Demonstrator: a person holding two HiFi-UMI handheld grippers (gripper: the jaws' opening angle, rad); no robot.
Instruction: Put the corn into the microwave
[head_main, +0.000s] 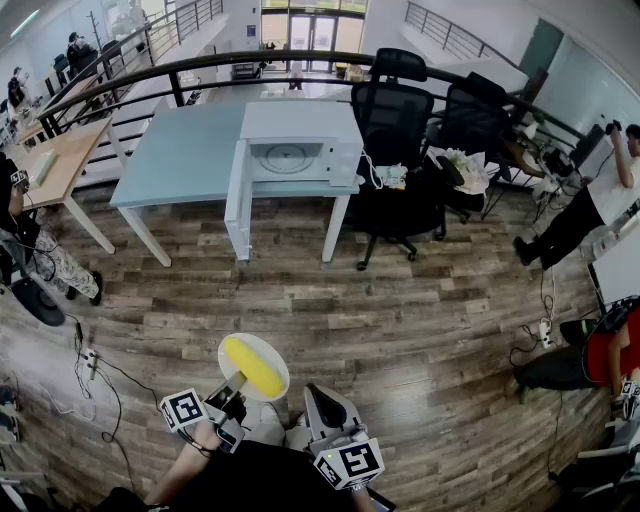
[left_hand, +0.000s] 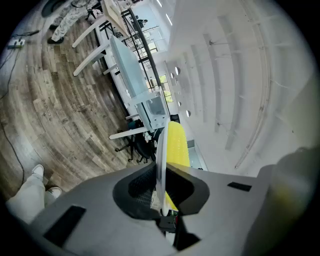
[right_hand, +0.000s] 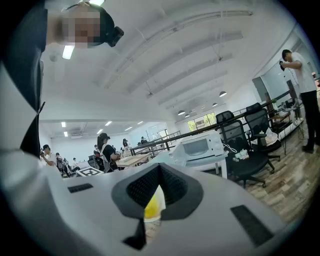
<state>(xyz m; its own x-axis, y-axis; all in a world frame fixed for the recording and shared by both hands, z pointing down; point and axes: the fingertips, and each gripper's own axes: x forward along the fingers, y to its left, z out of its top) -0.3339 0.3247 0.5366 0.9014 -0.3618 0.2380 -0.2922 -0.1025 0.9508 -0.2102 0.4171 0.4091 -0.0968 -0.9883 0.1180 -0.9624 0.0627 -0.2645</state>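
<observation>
Head view steeply down, microwave (head_main: 290, 150) far, seemingly shared

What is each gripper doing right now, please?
Left gripper: closed on the rim of the plate carrying the corn.
Right gripper: closed, jaw tips together, gripping nothing.

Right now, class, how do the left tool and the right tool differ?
The left tool is clamped on the rim of the white plate bearing the corn; the right tool is shut on nothing. The left tool is rolled onto its side; the right tool sits upright. Both face roughly towards the open microwave.
</observation>
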